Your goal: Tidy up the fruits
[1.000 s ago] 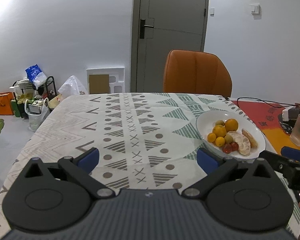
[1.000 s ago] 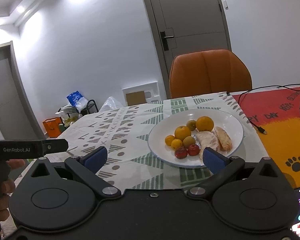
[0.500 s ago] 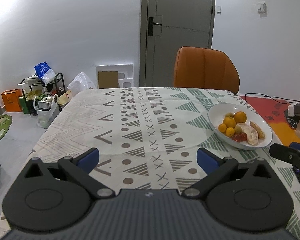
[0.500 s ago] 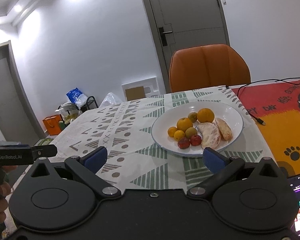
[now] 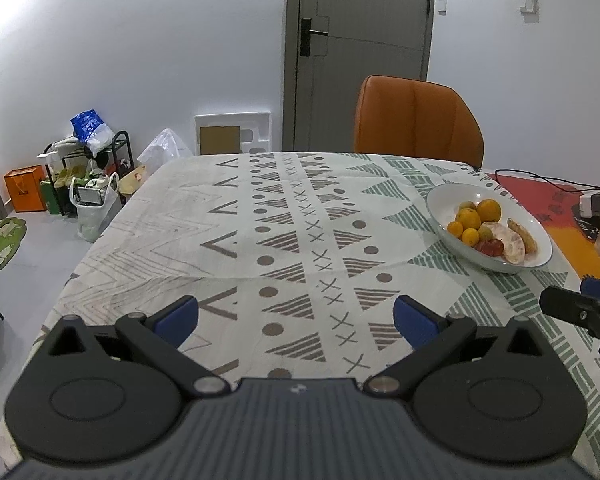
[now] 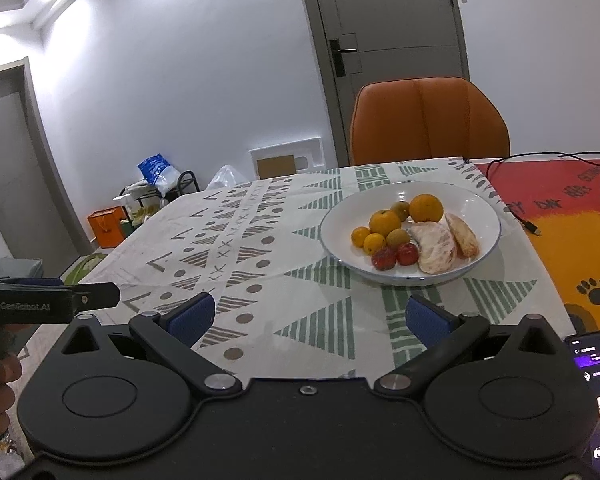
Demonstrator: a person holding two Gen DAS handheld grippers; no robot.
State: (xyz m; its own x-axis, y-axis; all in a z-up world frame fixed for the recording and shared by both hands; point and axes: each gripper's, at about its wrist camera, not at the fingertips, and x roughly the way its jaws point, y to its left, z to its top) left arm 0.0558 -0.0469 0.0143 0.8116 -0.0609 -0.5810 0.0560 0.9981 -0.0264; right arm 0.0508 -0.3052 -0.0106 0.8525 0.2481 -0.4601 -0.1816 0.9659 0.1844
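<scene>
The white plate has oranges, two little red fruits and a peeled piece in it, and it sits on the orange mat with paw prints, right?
Not quite. The right wrist view shows the round white plate resting on the white patterned tablecloth, beside the orange paw-print mat, not on it. The oranges, two small red fruits and peeled piece are in it.

Left gripper (image 5: 296, 318) and right gripper (image 6: 310, 316) both spread wide, empty
</scene>
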